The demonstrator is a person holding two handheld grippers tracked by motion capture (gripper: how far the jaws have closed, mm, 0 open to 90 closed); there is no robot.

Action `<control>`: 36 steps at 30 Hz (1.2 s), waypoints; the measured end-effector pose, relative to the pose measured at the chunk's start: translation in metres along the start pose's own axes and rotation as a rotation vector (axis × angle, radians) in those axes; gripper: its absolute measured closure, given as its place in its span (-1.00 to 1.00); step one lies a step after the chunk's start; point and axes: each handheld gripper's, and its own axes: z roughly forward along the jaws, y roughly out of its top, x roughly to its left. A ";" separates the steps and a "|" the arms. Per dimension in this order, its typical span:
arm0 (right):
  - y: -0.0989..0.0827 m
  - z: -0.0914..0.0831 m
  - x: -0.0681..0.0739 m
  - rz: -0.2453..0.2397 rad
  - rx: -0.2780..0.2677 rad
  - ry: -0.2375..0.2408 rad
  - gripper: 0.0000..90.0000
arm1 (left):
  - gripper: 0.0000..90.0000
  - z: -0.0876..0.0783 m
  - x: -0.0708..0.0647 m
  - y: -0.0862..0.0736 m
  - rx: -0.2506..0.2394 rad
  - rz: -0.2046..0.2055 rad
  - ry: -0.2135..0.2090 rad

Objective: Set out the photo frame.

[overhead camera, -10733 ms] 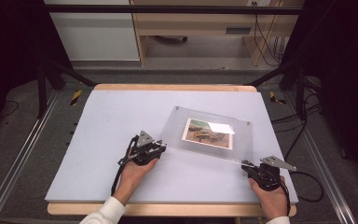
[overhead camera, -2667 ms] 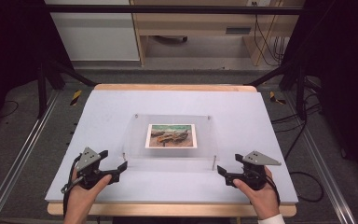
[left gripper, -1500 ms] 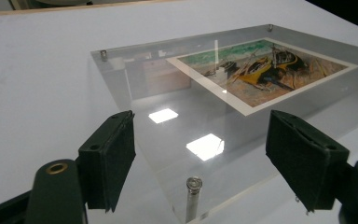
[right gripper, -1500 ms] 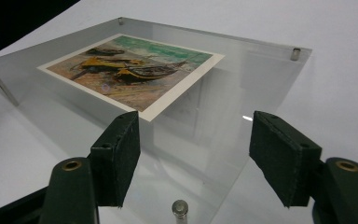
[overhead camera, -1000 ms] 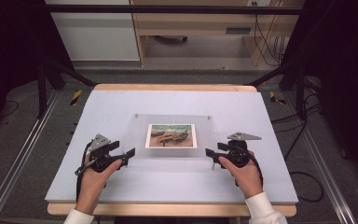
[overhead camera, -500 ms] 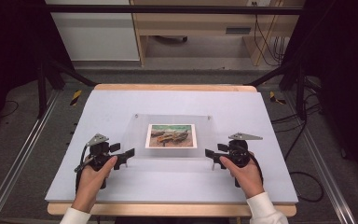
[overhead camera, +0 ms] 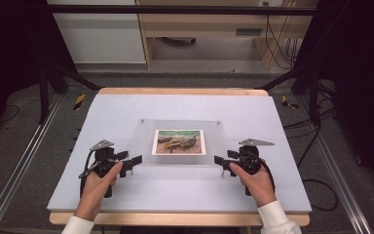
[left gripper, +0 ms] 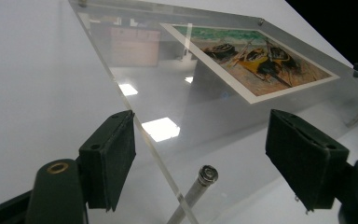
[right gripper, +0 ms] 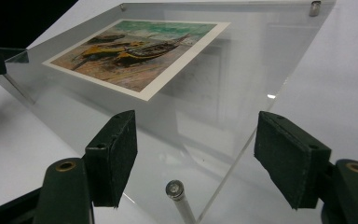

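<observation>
A clear acrylic frame (overhead camera: 141, 141) holding a print of beached boats (overhead camera: 179, 142) rests on the white table, raised on short metal pins. My left gripper (overhead camera: 132, 164) is at its near left corner, and my right gripper (overhead camera: 220, 165) is at its near right corner. In the left gripper view the open gripper (left gripper: 205, 163) straddles the frame's corner (left gripper: 177, 93) and a pin (left gripper: 200, 184), pads apart from both. In the right gripper view the gripper (right gripper: 196, 156), whose jaws have just been opening, straddles the other corner (right gripper: 205, 107) and its pin (right gripper: 177, 193) without touching.
The white board (overhead camera: 102, 117) lies on a wooden table with its edge (overhead camera: 175, 91) at the far side. Metal rails (overhead camera: 24, 161) run along both sides. Black cables (overhead camera: 321, 190) trail off to the right.
Since 2.7 s ago both grippers came forward from the table's near edge to the frame's near corners. Over the last second they hardly moved. Earlier the frame lay skewed to the right.
</observation>
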 end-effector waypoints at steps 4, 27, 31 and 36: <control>0.000 0.000 0.000 0.005 0.003 0.003 -0.35 | -0.49 0.001 0.002 0.000 0.005 -0.020 -0.014; -0.002 0.003 -0.005 0.077 0.016 0.041 -0.44 | -0.49 0.005 0.006 -0.001 0.002 -0.051 -0.037; -0.002 0.003 -0.005 0.090 0.022 0.051 -0.47 | -0.50 0.005 0.007 -0.001 0.007 -0.056 -0.051; -0.002 0.007 -0.008 0.116 0.027 0.066 -0.50 | -0.42 0.006 0.013 -0.003 -0.012 -0.123 -0.059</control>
